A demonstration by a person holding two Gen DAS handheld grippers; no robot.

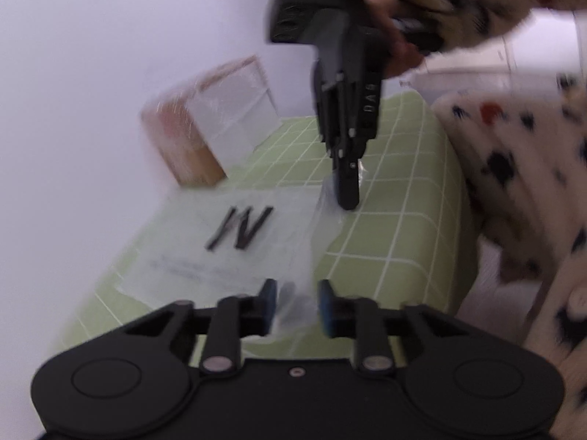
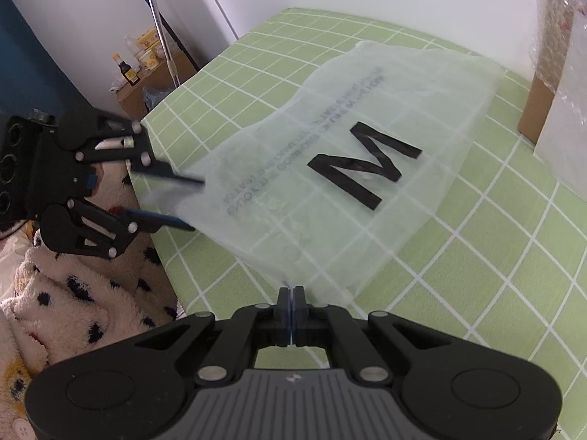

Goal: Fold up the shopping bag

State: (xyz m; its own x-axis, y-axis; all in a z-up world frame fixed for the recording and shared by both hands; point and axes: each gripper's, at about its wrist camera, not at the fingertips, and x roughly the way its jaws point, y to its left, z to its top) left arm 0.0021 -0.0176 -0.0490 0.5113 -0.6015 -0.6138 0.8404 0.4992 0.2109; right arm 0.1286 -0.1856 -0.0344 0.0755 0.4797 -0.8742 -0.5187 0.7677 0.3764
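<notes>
A thin, translucent white shopping bag (image 2: 352,154) with a black "M" and faint grey lettering lies spread on the green checked tablecloth (image 2: 477,256). My right gripper (image 2: 291,293) is shut on the bag's near edge and holds it slightly raised. In the left wrist view it (image 1: 346,198) points down at the bag's (image 1: 227,242) far right corner. My left gripper (image 1: 295,300) is open with a bag edge between its blue pads; the right wrist view shows it (image 2: 190,201) at the bag's left edge.
A cardboard box (image 1: 183,139) wrapped in bubble wrap stands at the table's back by the white wall. The person's spotted fleece sleeve (image 1: 513,168) is at the table's side. Beyond the table's far edge are a small shelf with bottles (image 2: 146,62) and a mop handle.
</notes>
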